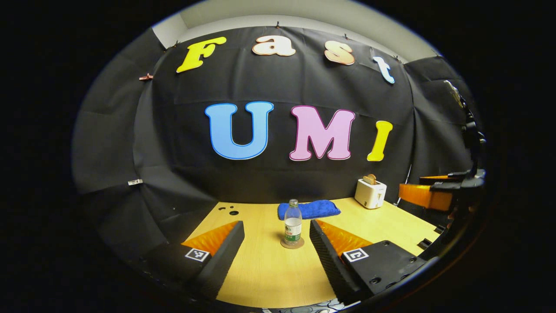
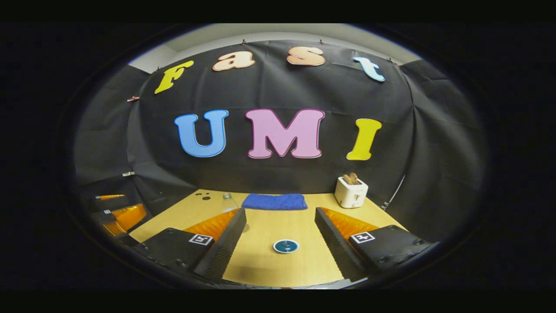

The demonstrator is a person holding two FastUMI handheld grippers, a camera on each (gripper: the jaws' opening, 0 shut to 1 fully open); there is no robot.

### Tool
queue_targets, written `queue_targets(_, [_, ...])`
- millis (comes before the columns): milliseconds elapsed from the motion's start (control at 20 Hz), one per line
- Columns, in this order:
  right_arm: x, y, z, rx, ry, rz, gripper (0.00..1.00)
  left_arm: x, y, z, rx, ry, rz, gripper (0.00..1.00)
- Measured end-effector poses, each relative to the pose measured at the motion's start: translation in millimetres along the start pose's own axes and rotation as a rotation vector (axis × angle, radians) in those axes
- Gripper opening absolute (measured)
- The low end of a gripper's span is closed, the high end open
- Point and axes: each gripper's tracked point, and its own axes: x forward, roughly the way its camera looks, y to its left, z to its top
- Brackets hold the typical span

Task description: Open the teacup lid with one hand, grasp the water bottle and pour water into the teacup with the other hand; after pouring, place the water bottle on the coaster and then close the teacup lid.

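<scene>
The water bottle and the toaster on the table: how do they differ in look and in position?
The water bottle is clear, tall and slim; the toaster is white, opaque and boxy. The water bottle stands on a round coaster mid-table; the toaster sits directly on the table near the back wall. The toaster holds bread in its top. Both stand upright.

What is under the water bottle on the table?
The water bottle stands upright on a round coaster; its rim shows around the bottle's base. The coaster's middle is covered by the bottle.
</scene>
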Motion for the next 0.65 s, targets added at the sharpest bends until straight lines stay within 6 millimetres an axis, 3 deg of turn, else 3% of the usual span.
queue_targets(150, [-1, 4, 4, -0.048, -0.026, 0.021, 1.0, -2, 1, 6, -0.034, -0.003, 0.011, 0.96])
queue_targets(300, [0, 9, -10, -0.026, 0.023, 0.069, 1.0, 11, 6, 20, -0.014, -0.037, 0.084, 0.96])
queue_targets(450, [10, 8, 4, -0.053, 0.0, 0.153, 1.0, 22, -19, 31, -0.059, -0.056, 0.107, 0.96])
queue_targets(650, [23, -12, 6, -0.075, -0.002, 0.241, 1.0, 13, -54, 22, -0.075, -0.055, 0.155, 0.95])
